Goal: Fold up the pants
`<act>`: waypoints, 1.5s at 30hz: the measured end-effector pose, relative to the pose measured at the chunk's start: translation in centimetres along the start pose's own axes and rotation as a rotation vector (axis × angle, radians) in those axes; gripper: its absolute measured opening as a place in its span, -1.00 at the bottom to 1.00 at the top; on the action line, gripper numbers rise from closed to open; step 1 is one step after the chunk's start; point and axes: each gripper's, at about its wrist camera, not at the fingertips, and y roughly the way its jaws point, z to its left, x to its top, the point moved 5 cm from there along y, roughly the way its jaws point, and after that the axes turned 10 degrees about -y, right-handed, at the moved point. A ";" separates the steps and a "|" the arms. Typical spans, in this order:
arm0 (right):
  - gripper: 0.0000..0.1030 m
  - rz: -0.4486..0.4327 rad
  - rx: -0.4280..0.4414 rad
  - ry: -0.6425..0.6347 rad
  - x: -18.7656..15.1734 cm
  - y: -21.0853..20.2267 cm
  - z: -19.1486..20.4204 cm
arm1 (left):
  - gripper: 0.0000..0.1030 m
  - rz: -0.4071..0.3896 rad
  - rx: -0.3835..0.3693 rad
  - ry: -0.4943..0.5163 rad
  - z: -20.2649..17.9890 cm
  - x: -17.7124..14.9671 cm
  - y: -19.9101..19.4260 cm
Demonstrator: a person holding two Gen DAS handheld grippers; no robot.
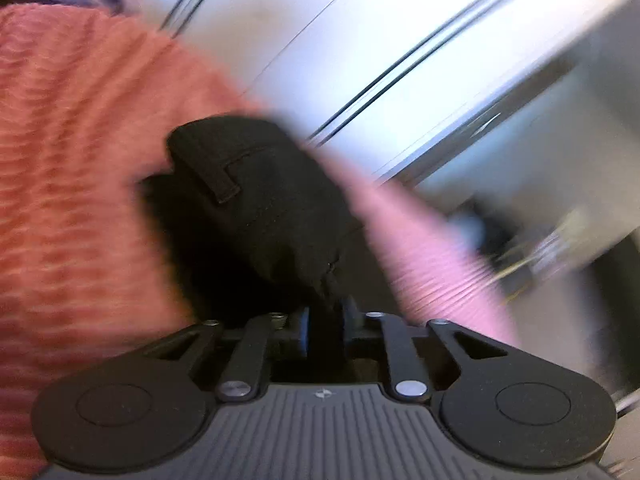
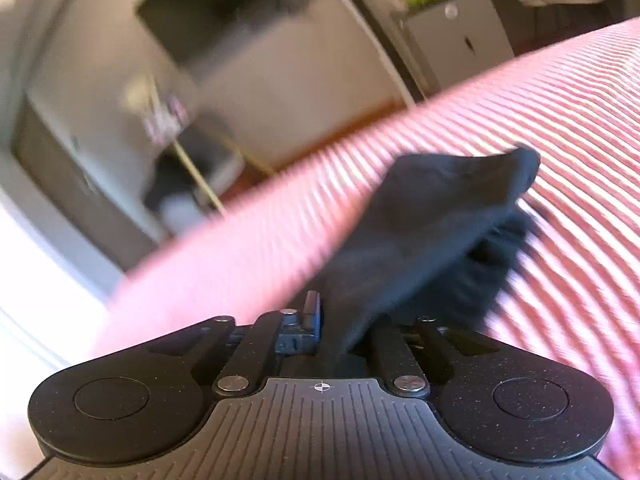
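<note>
A: Left hand-held gripper point(image 1: 325, 316) clenched on black fabric, the pants point(image 1: 256, 200). A belt-loop strip shows on the bunched cloth, so likely the waist end, hanging over the pink striped bedcover point(image 1: 72, 160)

B: Right hand-held gripper point(image 2: 340, 324) also pinches the pants point(image 2: 432, 220). Cloth runs straight into the jaws; only 1 pad point(image 2: 312, 312) shows, the other is hidden under fabric

A: Both views blurred. Garment bunched, not spread

B: Risks, as I judge them: the left bite looks thin, just an edge of cloth between the pads. A quick pull could slip it out

A: Agreed. The 2 grips may also hold uneven layers, so the fold could land crooked or twisted

B: And the loose bulk beyond the right grip touches or nearly touches the bedcover point(image 2: 560, 120). It may drag on the ridges and wrinkle under the fold
</note>
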 end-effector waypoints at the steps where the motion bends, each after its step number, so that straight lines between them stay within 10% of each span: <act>1: -0.49 0.029 -0.025 0.002 -0.5 0.3 -0.7 | -0.53 0.016 0.068 -0.020 1.2 -0.5 0.4; 6: -0.11 -0.033 0.078 0.202 0.4 -1.1 -3.4 | 0.37 -0.116 0.115 -0.111 2.9 -0.9 -2.4; 10: -0.14 -0.038 0.081 0.193 1.6 -0.9 -4.2 | 0.43 -0.166 0.123 -0.007 0.5 -0.5 -4.6; 12: -0.85 -0.048 0.049 0.145 2.4 -0.8 -3.9 | 0.48 -0.205 0.121 0.063 -1.4 -0.6 -5.4; 17: -0.88 -0.207 0.117 -0.082 4.7 -3.3 0.2 | 0.63 -0.285 0.077 0.227 -6.9 -1.7 -6.5; 20: -0.79 -0.242 0.092 -0.085 5.1 -3.9 -0.7 | 0.66 -0.304 0.042 0.305 -9.7 -2.7 -6.3; 23: -0.12 -0.095 -0.125 -0.038 4.2 -2.3 -4.1 | 0.67 -0.299 0.061 0.337 -10.8 -2.8 -5.7; 29: -0.04 -0.108 -0.230 -0.084 2.7 -6.4 -5.5 | 0.70 -0.320 0.128 0.402 -10.9 -0.4 -5.3; 35: -0.01 -0.223 0.016 -0.229 3.9 -8.5 5.5 | 0.86 -0.287 0.273 0.532 -10.2 2.0 -4.2; 41: -0.02 0.062 0.446 -0.483 -4.4 -4.1 24.1 | 0.86 -0.235 0.309 0.461 -5.6 0.4 -1.5; 45: -0.13 0.161 0.574 -0.712 -11.8 -2.0 35.6 | 0.86 -0.221 0.312 0.444 -4.1 -1.5 -0.6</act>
